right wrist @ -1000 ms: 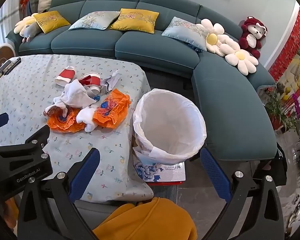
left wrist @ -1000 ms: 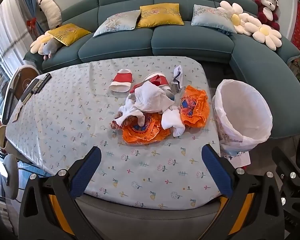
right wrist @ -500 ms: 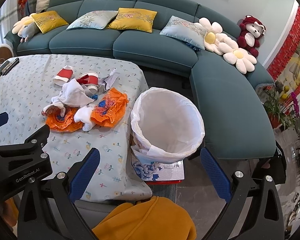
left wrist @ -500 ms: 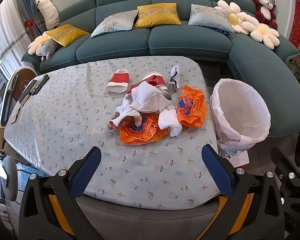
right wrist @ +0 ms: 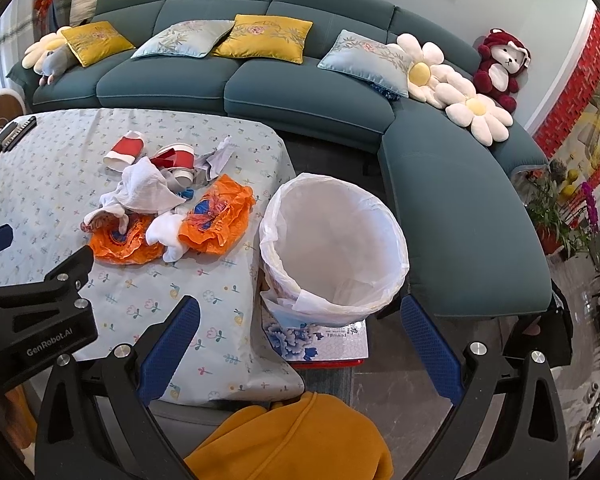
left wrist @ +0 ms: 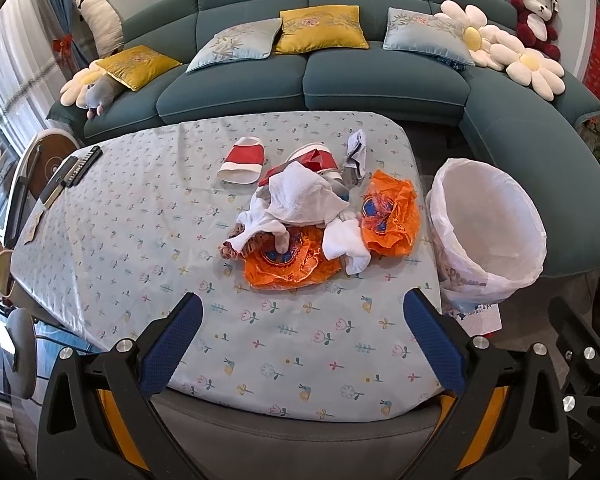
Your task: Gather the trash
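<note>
Teal sectional sofa [left wrist: 380,80] wraps the far and right sides. In front of it, the worktop under a pale blue flower-print cloth [left wrist: 140,220]. Off its right edge stands the round bin lined with a white plastic bag [left wrist: 488,220], mouth open, nothing visible inside.

Trash sits in one heap right of centre, nearer the right edge than the left:
- crumpled white cloth or tissue [left wrist: 304,196] on top of the heap
- two crumpled orange plastic wrappers, one on the near side [left wrist: 288,264], one toward the right edge [left wrist: 390,216]
- flattened red-and-white paper cup [left wrist: 242,160] lying apart toward the far edge; a second red-and-white cup [left wrist: 316,156] is half under the white sheet
- small grey-white scrap [left wrist: 356,152] at the far side.

Left hand-held gripper [left wrist: 300,340]: jaws wide, empty, over the near edge, well short of the heap. Right hand-held gripper [right wrist: 300,340]: jaws wide, empty, over the near right corner facing the bin.

Judgement: no piece collected yet. The right-edge wrapper looks the easiest first pick, being closest to the bin. Thin film, so pinch a raised fold low down; check that neighbouring tissue is not dragged along.
</note>
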Demonstrator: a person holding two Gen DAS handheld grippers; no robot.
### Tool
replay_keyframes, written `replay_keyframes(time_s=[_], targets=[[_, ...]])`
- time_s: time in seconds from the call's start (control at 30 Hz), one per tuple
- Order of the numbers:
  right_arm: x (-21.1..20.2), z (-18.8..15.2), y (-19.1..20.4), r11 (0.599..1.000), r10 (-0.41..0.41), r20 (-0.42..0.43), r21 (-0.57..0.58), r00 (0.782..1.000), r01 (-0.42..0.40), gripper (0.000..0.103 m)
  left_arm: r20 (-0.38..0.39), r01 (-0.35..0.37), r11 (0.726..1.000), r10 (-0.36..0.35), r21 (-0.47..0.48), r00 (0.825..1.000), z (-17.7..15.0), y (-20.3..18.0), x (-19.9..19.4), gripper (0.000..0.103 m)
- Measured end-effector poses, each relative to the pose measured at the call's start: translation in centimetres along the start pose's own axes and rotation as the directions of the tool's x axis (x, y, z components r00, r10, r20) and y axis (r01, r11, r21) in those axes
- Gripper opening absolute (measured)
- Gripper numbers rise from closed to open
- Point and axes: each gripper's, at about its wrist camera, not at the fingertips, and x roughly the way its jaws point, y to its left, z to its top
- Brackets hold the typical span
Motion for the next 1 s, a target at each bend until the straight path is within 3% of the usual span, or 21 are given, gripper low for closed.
replay_keyframes(time_s=[1.0], targets=[[1.1, 0.1, -0.2, 1.0, 0.01, -0.016, 0.019, 1.0, -0.01, 0.096, 0.024, -0.03, 0.999, 0.03, 0.008, 0.999, 0.3, -0.5, 0.0, 0.096]])
